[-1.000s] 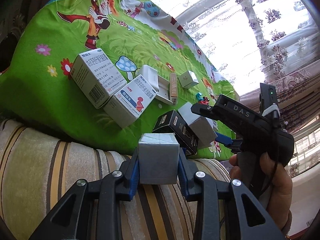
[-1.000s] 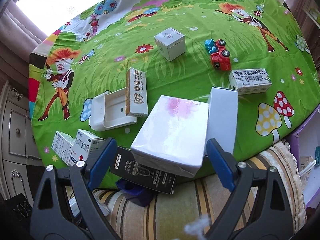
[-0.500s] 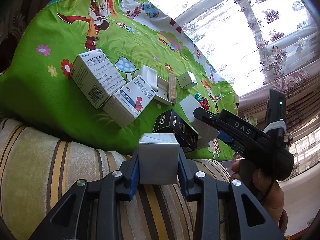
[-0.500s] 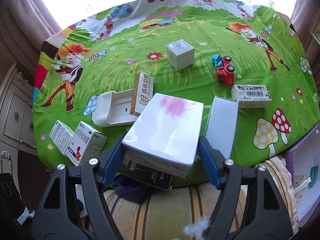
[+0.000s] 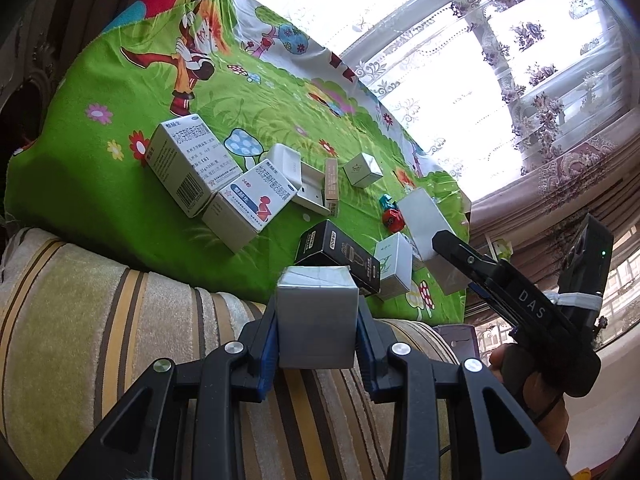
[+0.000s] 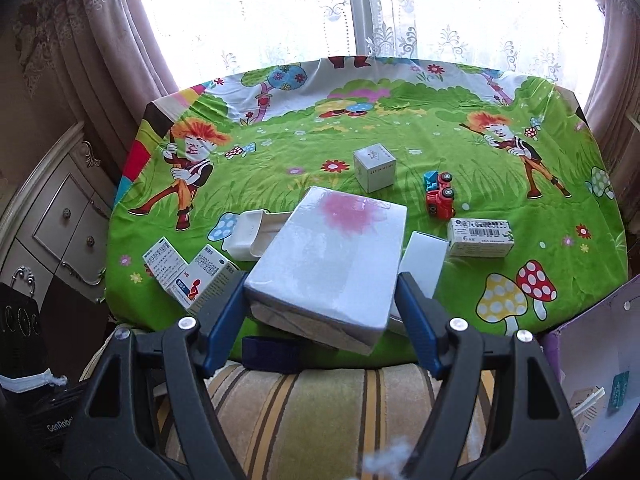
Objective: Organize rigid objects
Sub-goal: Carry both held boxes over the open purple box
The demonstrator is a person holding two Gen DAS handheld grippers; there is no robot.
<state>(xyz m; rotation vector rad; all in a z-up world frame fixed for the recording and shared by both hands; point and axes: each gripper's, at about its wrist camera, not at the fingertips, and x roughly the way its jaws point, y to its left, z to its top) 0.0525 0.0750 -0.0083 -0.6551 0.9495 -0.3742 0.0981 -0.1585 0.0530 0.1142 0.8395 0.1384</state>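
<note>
My left gripper (image 5: 316, 332) is shut on a small grey cube box (image 5: 316, 320) and holds it above the striped cushion (image 5: 120, 320). My right gripper (image 6: 320, 312) is shut on a large white box with a pink stain (image 6: 332, 264) and holds it lifted above the near edge of the green cartoon cloth (image 6: 400, 128); the box also shows in the left wrist view (image 5: 428, 224). On the cloth lie a black box (image 5: 340, 254), two blue-and-white medicine boxes (image 5: 188, 164) (image 5: 252, 204), a white open tray (image 6: 256, 234), a small white cube box (image 6: 374, 168), and a red toy truck (image 6: 440, 200).
A long white box (image 6: 422, 260) and a barcoded white box (image 6: 480, 238) lie right of the held box. A purple bin (image 6: 592, 380) with items stands at the right. A white drawer cabinet (image 6: 52, 224) is at the left. Curtained windows are behind.
My right gripper closed on the large white box and lifted it back from the cloth, uncovering the black box. My left gripper stayed shut on the grey cube.
</note>
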